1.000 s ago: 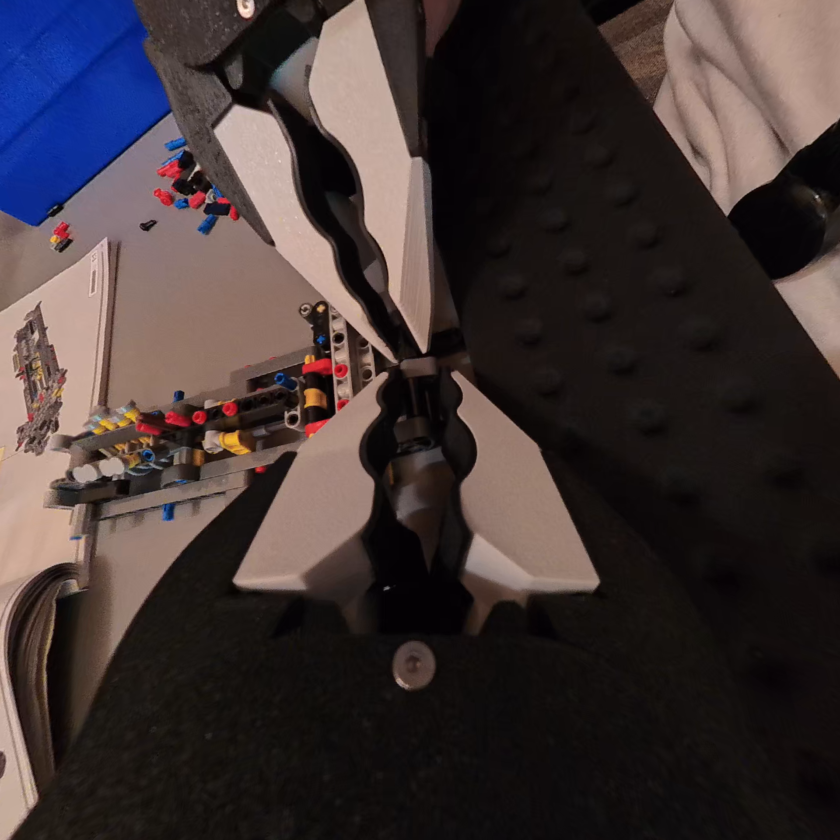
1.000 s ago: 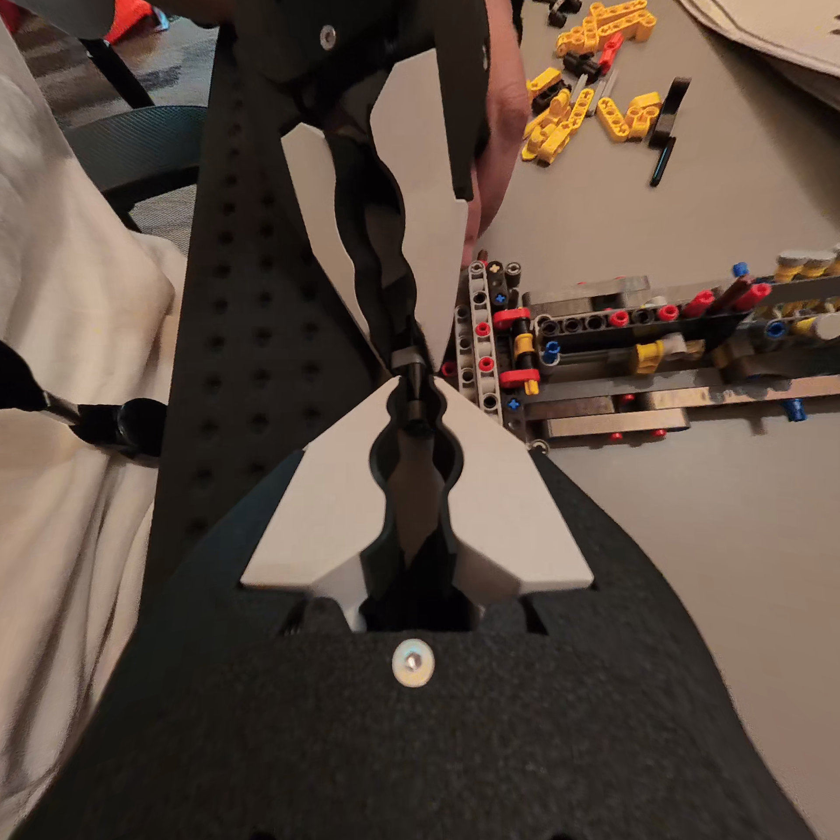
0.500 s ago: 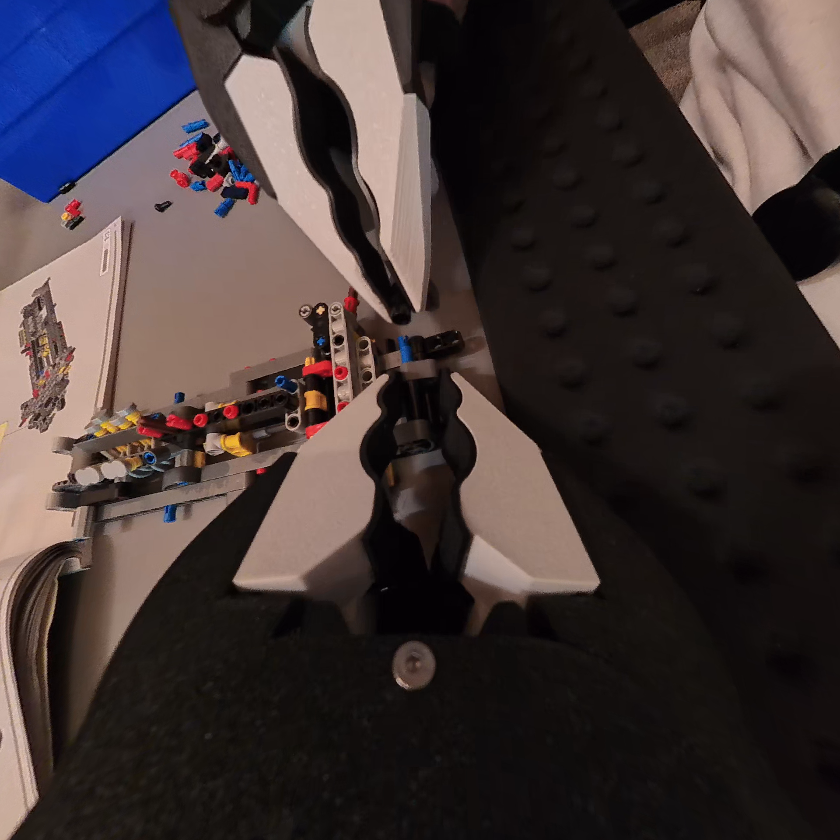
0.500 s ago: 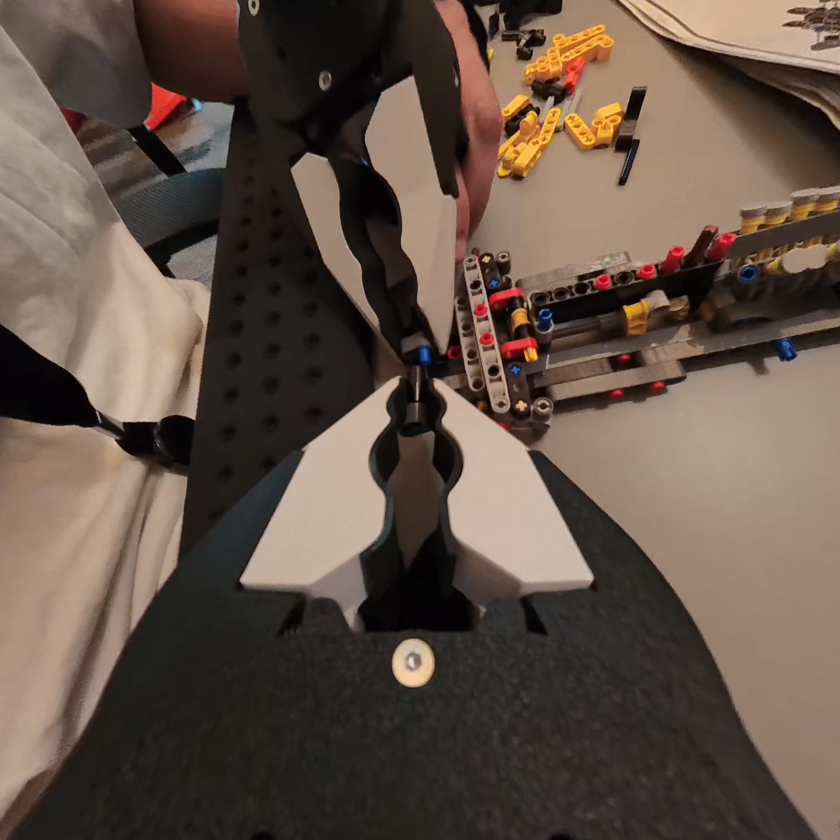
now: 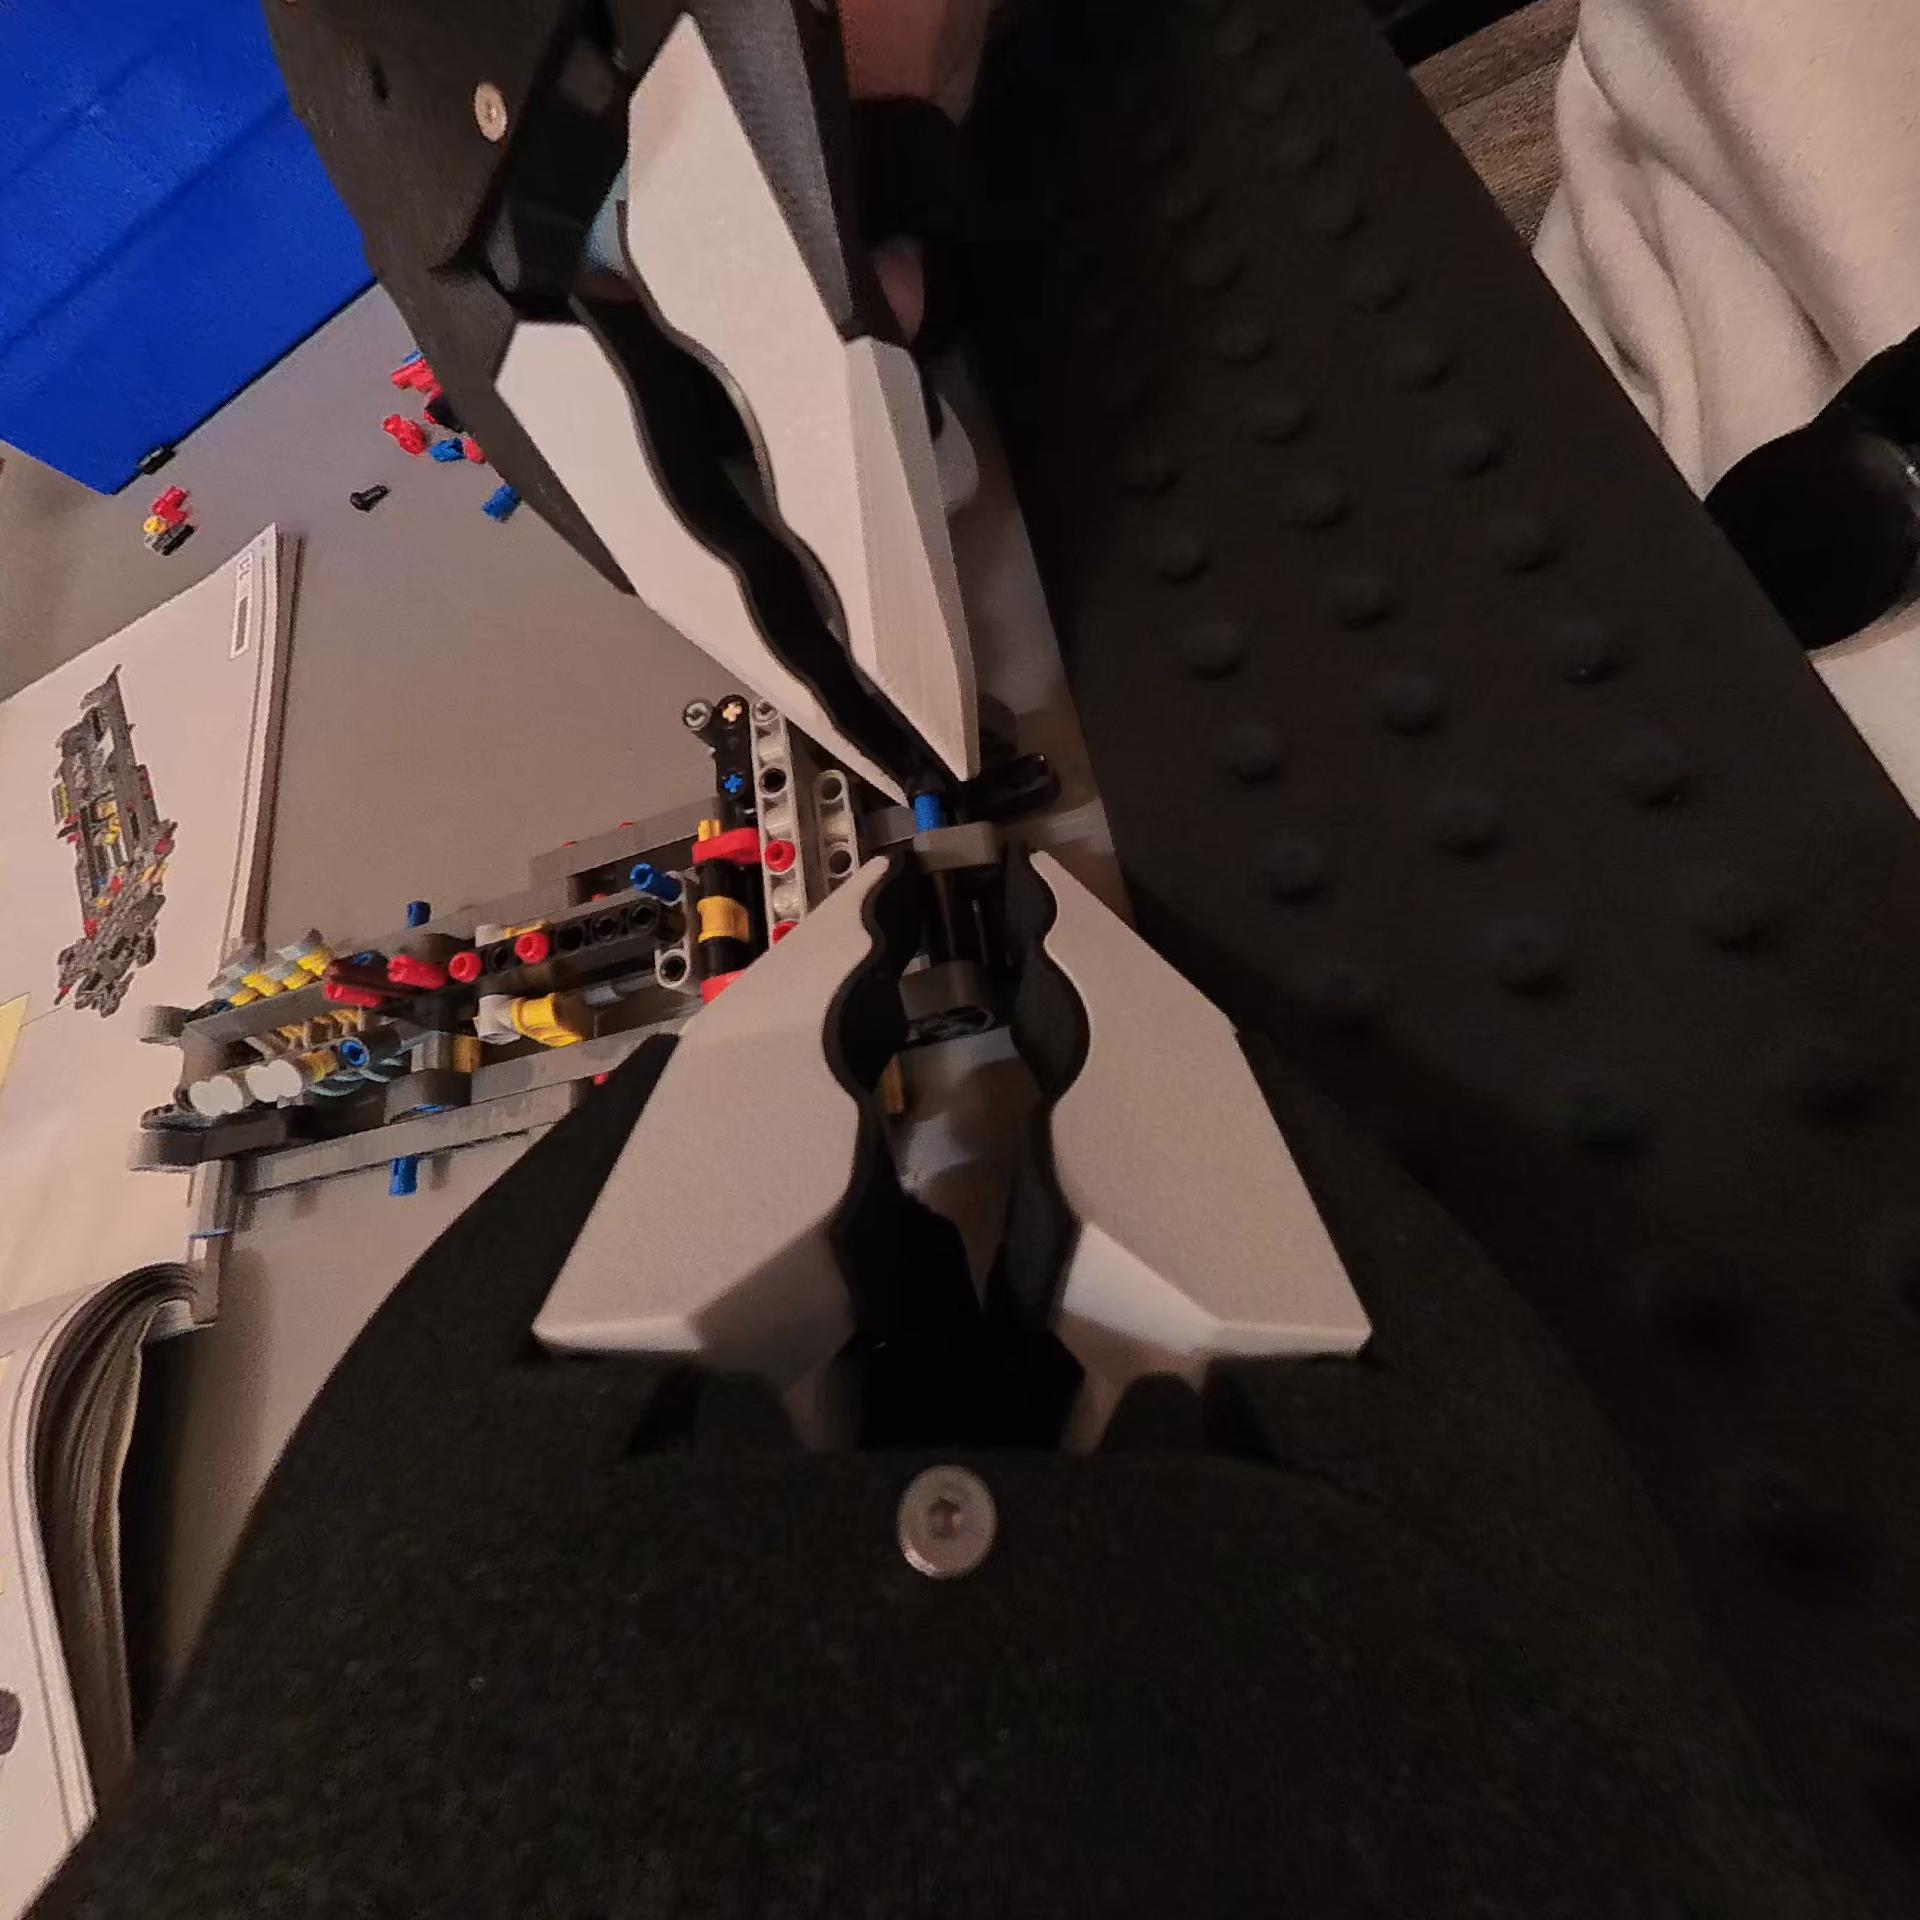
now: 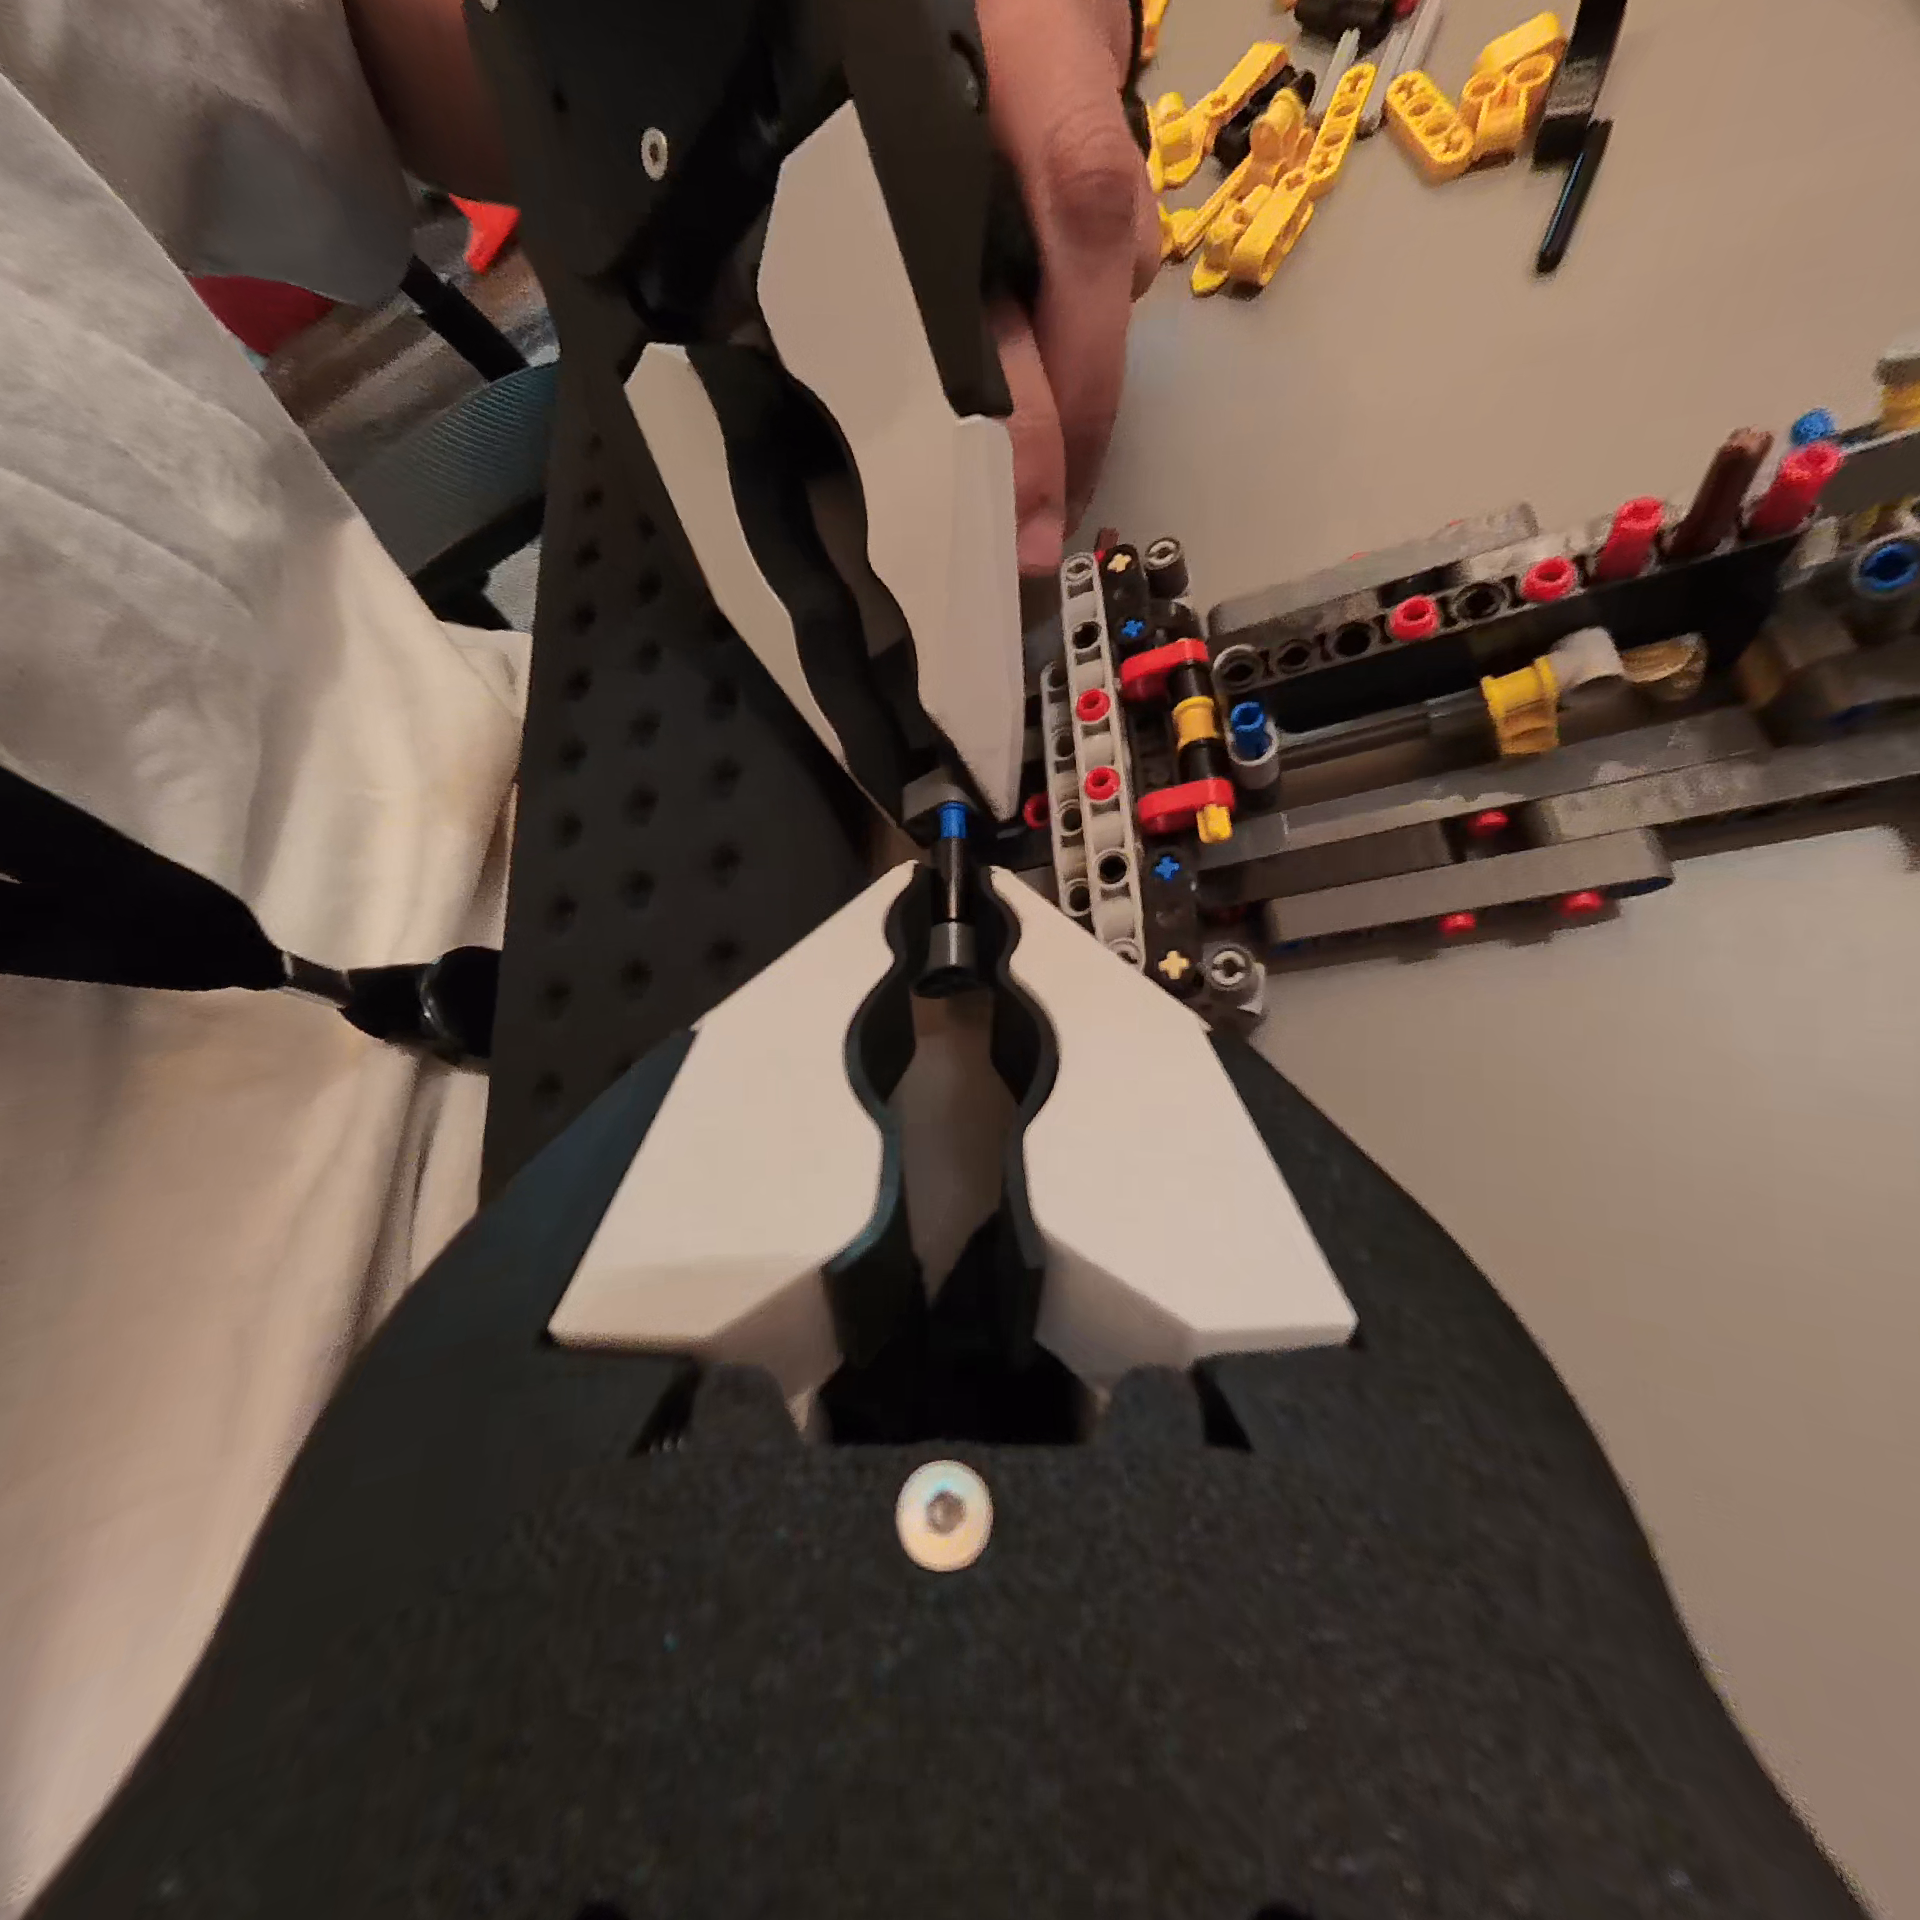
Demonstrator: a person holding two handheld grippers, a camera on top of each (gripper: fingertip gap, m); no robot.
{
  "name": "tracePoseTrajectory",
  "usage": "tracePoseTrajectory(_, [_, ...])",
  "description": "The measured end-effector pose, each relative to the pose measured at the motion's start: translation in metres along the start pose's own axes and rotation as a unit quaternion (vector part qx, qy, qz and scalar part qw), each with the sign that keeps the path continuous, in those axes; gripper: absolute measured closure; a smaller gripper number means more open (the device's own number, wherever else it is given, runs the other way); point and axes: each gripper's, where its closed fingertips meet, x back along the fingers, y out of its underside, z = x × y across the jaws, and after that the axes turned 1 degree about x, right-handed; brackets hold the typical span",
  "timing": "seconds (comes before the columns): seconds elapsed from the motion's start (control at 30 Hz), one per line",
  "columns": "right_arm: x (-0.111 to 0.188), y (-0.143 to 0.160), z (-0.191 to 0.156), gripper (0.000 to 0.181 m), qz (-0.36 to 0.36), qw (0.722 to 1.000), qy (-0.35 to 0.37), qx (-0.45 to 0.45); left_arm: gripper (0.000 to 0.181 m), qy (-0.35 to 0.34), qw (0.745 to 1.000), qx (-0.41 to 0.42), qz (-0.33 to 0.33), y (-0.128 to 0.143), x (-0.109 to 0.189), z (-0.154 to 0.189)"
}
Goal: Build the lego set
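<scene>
Right tool [image 6: 948,896] pinched tight on a black pin [image 6: 948,914]; left tool [image 5: 951,854] clamped on a grey beam [image 5: 961,840] beside the lego chassis [image 5: 499,997] on the counter [image 6: 1558,1299]. Tips, apart half a second ago, now meet again.

Long grey lego chassis [image 6: 1538,769] flat on table, red, yellow, blue pins

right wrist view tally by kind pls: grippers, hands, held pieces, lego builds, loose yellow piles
grippers: 2, right gripper and left gripper
hand: 1
held pieces: 2, black pin and grey piece
lego build: 1
loose yellow pile: 1
total: 7
</scene>
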Motion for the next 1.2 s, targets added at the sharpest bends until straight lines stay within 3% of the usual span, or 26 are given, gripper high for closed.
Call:
tracePoseTrajectory(0.33, [-0.0001,0.0020,-0.0003,0.175,-0.052,0.998,-0.036,-0.024,0.167,0.003,1.000,-0.004,-0.002,0.0000,-0.0007,0.0007])
tracePoseTrajectory(0.53, [0.0002,0.0028,0.0017,0.176,-0.102,0.994,0.030,0.025,0.168,-0.001,1.000,-0.013,-0.008,0.0010,-0.0013,0.0003])
tracePoseTrajectory(0.73, [-0.0034,0.0009,-0.0034,0.175,-0.072,0.994,-0.044,-0.068,0.167,0.003,1.000,-0.016,-0.004,-0.0013,-0.0023,0.0025])
tracePoseTrajectory(1.0, [-0.0023,0.0023,-0.0060,0.175,-0.049,0.998,-0.028,-0.019,0.168,0.010,1.000,-0.015,0.005,-0.0033,-0.0024,0.0051])
tracePoseTrajectory(1.2, [0.0014,0.0025,-0.0011,0.175,-0.066,0.996,0.039,0.052,0.168,0.007,1.000,-0.006,0.004,-0.0023,-0.0021,0.0020])
